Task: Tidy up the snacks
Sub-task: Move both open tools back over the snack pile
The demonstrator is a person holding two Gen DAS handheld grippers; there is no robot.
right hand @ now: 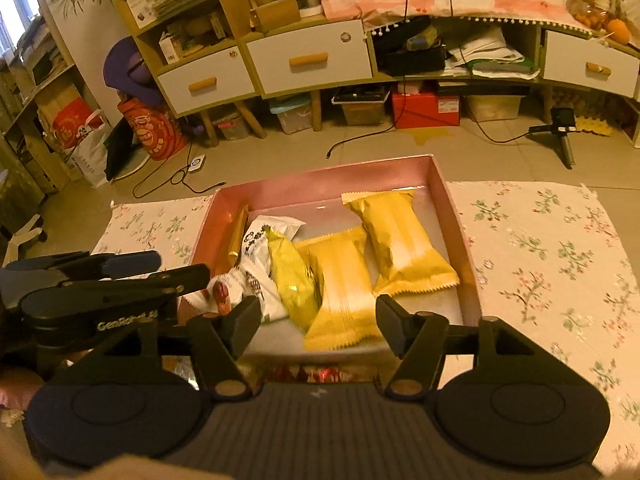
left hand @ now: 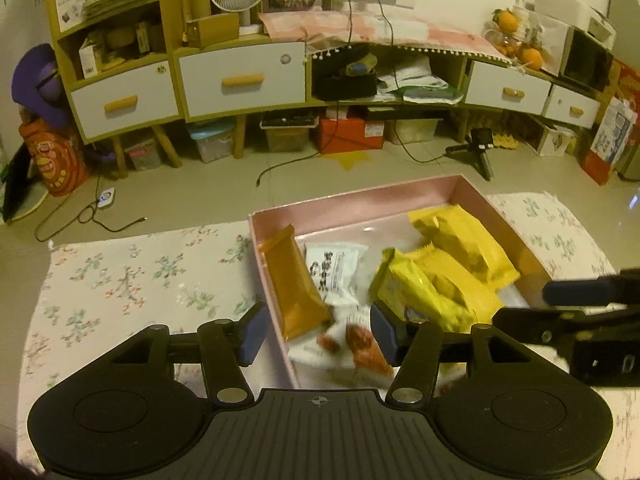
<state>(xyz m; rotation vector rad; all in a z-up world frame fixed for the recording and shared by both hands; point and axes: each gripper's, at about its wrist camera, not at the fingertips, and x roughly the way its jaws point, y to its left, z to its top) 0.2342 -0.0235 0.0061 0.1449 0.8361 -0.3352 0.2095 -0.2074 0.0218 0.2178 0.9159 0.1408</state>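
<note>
A pink box (left hand: 360, 196) lies on a floral cloth and holds several snack packets. My left gripper (left hand: 319, 334) hangs open over the box's near left corner. An orange-brown packet (left hand: 294, 288) and a white packet with a red picture (left hand: 360, 344) lie below its gap, untouched by the pads. A bright yellow packet (left hand: 416, 292) lies by its right finger. In the right wrist view my right gripper (right hand: 319, 326) is open over the near edge of the box (right hand: 320, 176), above a golden packet (right hand: 340, 288). A second golden packet (right hand: 404, 248) lies further right.
The floral cloth (left hand: 120, 280) covers the surface on both sides of the box. Beyond it are cables (left hand: 96, 216) on the floor, a small tripod (left hand: 480, 148), and a drawer cabinet (left hand: 240, 80) with storage boxes underneath. The two grippers are close together over the box.
</note>
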